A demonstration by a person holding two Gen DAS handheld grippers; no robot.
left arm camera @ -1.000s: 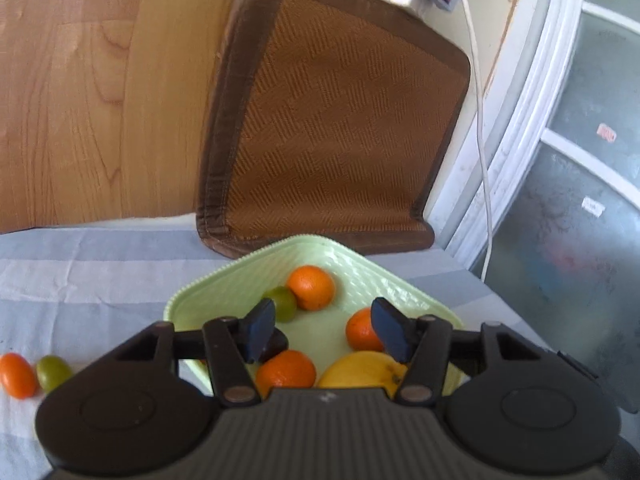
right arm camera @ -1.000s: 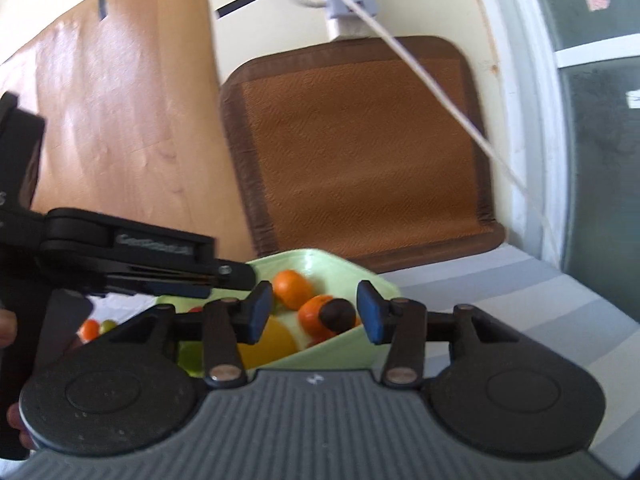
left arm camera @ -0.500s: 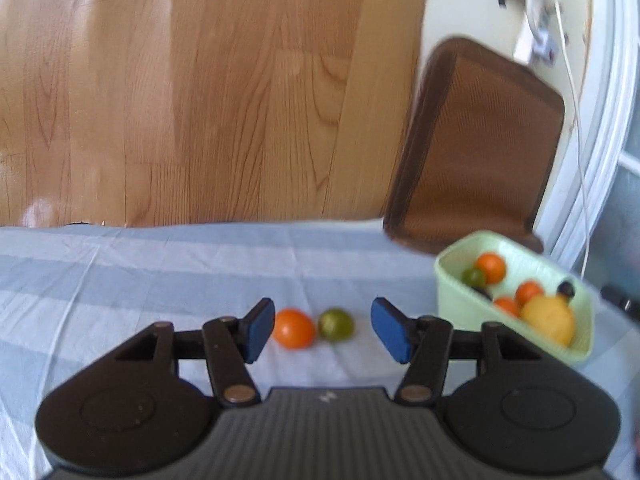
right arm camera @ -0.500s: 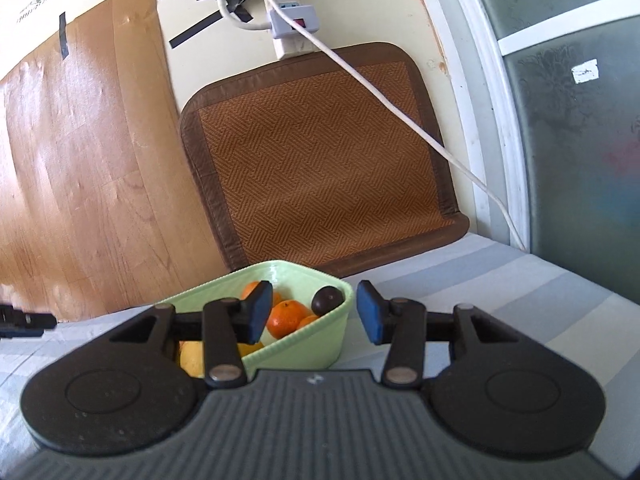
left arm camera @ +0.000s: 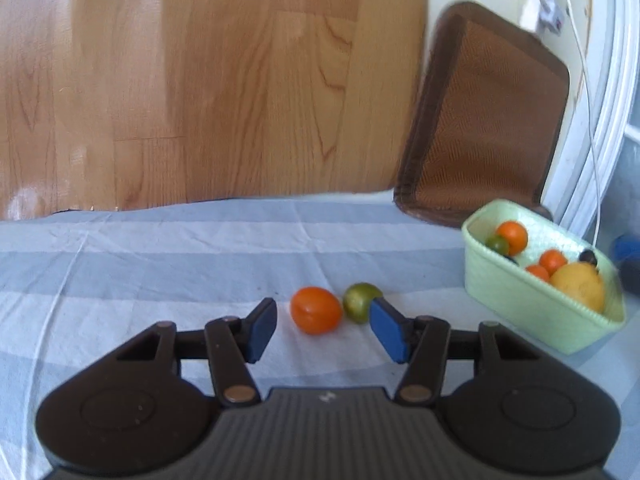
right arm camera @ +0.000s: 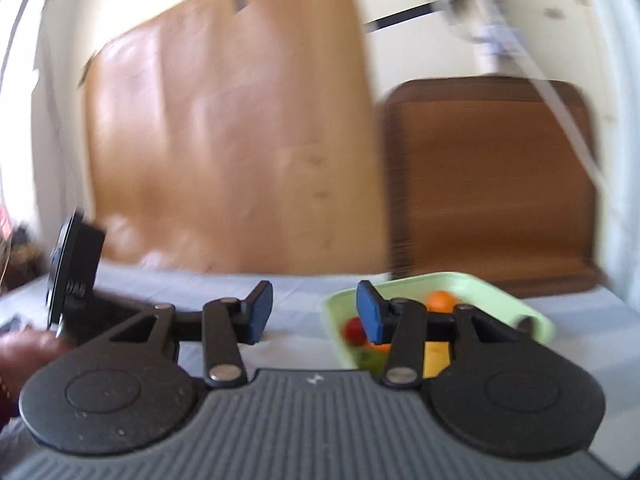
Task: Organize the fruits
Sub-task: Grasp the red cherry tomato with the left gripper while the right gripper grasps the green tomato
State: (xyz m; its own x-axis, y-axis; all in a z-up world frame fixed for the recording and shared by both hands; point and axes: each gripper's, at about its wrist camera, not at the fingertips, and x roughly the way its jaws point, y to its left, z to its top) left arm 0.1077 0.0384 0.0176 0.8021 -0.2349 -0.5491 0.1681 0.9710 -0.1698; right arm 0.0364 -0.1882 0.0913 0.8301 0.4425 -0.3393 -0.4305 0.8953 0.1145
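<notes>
Now, left wrist view first.
Left gripper (left arm camera: pixel 323 330): jaws spread wide, nothing between the blue pads; it hangs low over the striped cloth (left arm camera: pixel 140 264) covering the bench.
Orange fruit (left arm camera: pixel 316 310): lies on the cloth just ahead of the gap between the jaws, nearer the left pad.
Green fruit (left arm camera: pixel 360 302): lies touching or almost touching the orange fruit on its right side, partly hidden behind the right pad.
Green basket (left arm camera: pixel 516 304): stands on the cloth to the right, well apart from the two loose fruits; it holds a large yellow fruit (left arm camera: pixel 578 286), several small orange ones, a small green one and a dark one at the far rim.
Woven mat (left arm camera: pixel 484 120): leans upright against the wall behind the basket, with a white cable (left arm camera: pixel 590 92) hanging down its right side.
Wood panel (left arm camera: pixel 192 80): fills the background behind the bench.

Right wrist view, heavily blurred.
Right gripper (right arm camera: pixel 314 314): jaws released and wide apart, holding nothing.
Green basket (right arm camera: pixel 508 300): sits behind the right pad, with orange, red, green and yellow fruit showing inside; exact pieces cannot be told.
Left gripper body (right arm camera: pixel 74 276): a black block at the left edge, above the person's hand (right arm camera: pixel 24 360).
Woven mat (right arm camera: pixel 496 184): upright behind the basket.
</notes>
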